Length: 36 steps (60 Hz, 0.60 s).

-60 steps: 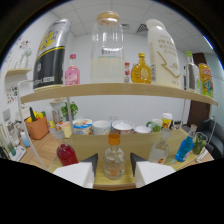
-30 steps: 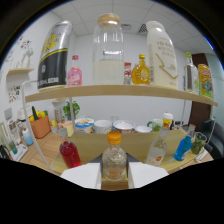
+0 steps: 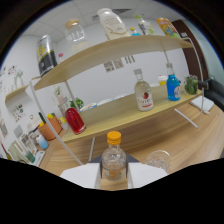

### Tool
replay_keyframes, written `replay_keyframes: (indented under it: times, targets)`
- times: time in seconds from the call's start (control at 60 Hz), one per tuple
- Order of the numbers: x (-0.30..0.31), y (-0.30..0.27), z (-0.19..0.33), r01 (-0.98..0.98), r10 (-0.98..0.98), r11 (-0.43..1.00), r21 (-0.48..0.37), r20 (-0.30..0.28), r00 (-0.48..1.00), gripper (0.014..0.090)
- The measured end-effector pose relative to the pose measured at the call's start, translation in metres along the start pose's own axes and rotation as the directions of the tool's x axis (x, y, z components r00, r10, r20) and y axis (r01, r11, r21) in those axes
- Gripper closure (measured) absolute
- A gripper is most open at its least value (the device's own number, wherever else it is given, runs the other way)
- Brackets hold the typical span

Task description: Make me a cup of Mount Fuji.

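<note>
Claw clamped on orange-capped bottle, tilted view, empty glass just beside, shelf beyond

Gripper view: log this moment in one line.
tool: shut on bottle | bottle: orange cap, lifted, tilted view | glass: beside tool on table | shelf: red, clear, blue bottles

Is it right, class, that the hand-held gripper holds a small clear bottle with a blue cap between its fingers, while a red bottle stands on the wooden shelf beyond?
Not quite: the gripper view shows the small clear bottle has an orange cap, not blue. It does sit between the hand-held gripper's fingers, and the red bottle stands on the wooden shelf beyond.
</note>
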Motion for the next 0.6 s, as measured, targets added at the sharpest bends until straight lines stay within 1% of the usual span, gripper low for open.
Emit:
replay_keyframes:
  times: [0.067, 0.133, 0.217, 0.267, 0.383, 0.433, 0.533, 0.6]
  targets:
    - [0.002, 0.005, 0.000, -0.176, 0.177, 0.984, -0.026, 0.029, 0.984, 0.0697]
    - [0.004, 0.004, 0.002, -0.368, 0.370, 0.929, -0.043, 0.059, 0.927, 0.0696]
    - [0.006, 0.001, 0.005, -0.597, 0.601, 0.799, -0.068, 0.103, 0.792, 0.0696]
    - [0.006, 0.000, 0.007, -0.701, 0.705, 0.708, -0.086, 0.128, 0.697, 0.0696]
    - [0.007, -0.002, 0.009, -0.842, 0.850, 0.521, -0.138, 0.173, 0.498, 0.0697]
    - [0.002, -0.007, 0.006, -0.886, 0.897, 0.429, -0.173, 0.193, 0.397, 0.0698]
    - [0.002, -0.010, 0.007, -0.937, 0.951, 0.263, -0.228, 0.226, 0.212, 0.0698]
    - [0.004, -0.011, 0.006, -0.953, 0.966, 0.161, -0.258, 0.238, 0.099, 0.0699]
